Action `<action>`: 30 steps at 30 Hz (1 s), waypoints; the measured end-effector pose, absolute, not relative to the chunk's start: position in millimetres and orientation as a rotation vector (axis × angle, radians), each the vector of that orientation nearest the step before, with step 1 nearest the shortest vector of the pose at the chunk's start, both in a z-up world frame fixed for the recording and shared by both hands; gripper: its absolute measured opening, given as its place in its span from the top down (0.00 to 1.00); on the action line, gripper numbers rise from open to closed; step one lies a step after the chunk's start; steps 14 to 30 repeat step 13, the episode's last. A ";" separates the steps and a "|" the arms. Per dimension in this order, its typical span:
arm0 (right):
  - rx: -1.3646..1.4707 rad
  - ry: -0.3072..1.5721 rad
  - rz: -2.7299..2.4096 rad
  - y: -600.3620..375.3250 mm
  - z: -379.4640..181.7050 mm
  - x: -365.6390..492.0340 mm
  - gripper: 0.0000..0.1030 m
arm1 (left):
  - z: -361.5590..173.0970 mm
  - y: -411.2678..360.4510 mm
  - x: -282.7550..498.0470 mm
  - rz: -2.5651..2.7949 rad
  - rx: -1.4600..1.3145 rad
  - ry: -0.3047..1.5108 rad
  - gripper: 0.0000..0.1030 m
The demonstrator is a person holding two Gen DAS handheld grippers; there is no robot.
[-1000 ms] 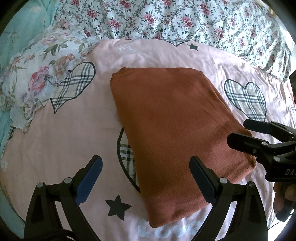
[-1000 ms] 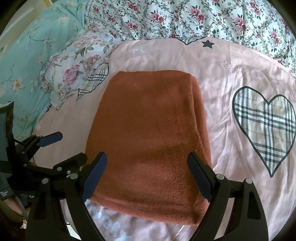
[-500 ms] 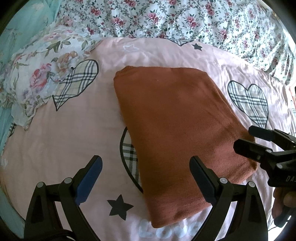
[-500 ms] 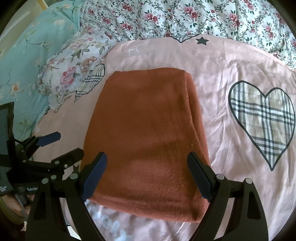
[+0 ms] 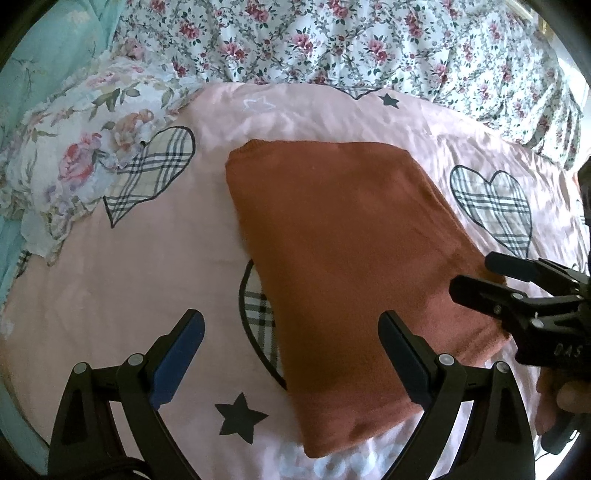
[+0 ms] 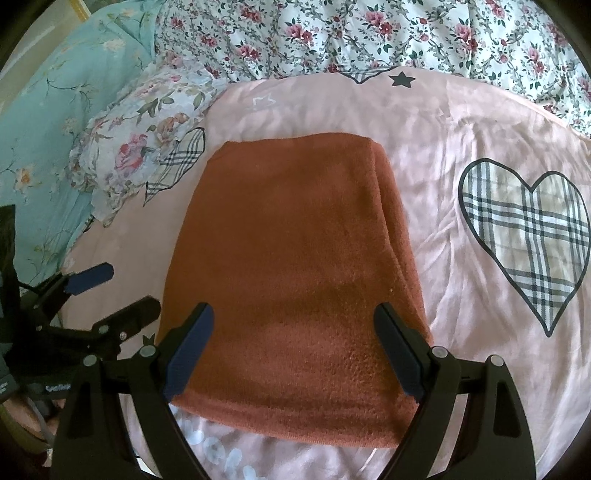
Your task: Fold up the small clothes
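A rust-brown garment (image 5: 343,258) (image 6: 295,277) lies folded into a neat rectangle on a pink bedsheet (image 5: 118,280) (image 6: 461,140) printed with plaid hearts and stars. My left gripper (image 5: 291,354) hovers open over the garment's near left edge, holding nothing. In the right wrist view my right gripper (image 6: 295,350) is open above the garment's near end, with nothing between its fingers. The right gripper (image 5: 476,275) also shows at the right of the left wrist view, and the left gripper (image 6: 114,291) at the left of the right wrist view.
A flowered pillow (image 5: 85,158) (image 6: 144,147) rests at the left on the sheet. A rose-print quilt (image 5: 351,40) (image 6: 369,33) runs along the back. Turquoise flowered bedding (image 6: 55,122) lies at far left. A hand (image 5: 561,398) holds the right gripper.
Both grippers have drawn back slightly toward the near side; the garment sits a little farther off and lies still. Both stay open.
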State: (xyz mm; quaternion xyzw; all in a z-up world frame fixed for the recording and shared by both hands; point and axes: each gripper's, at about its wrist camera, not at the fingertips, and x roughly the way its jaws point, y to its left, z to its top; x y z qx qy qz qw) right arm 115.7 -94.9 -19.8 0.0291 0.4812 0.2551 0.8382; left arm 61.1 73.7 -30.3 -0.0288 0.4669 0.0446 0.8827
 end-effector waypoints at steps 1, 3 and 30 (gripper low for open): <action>0.066 1.018 0.539 -95.1 -20.0 116.7 0.14 | -29.3 73.0 59.9 0.092 -0.059 0.961 0.07; 0.069 1.017 0.532 -95.5 -20.9 117.7 0.14 | -27.3 71.5 59.1 0.102 -0.042 0.941 0.07; 0.098 1.016 0.520 -97.8 -26.6 114.3 0.14 | -35.2 71.1 69.3 0.087 -0.057 0.968 0.07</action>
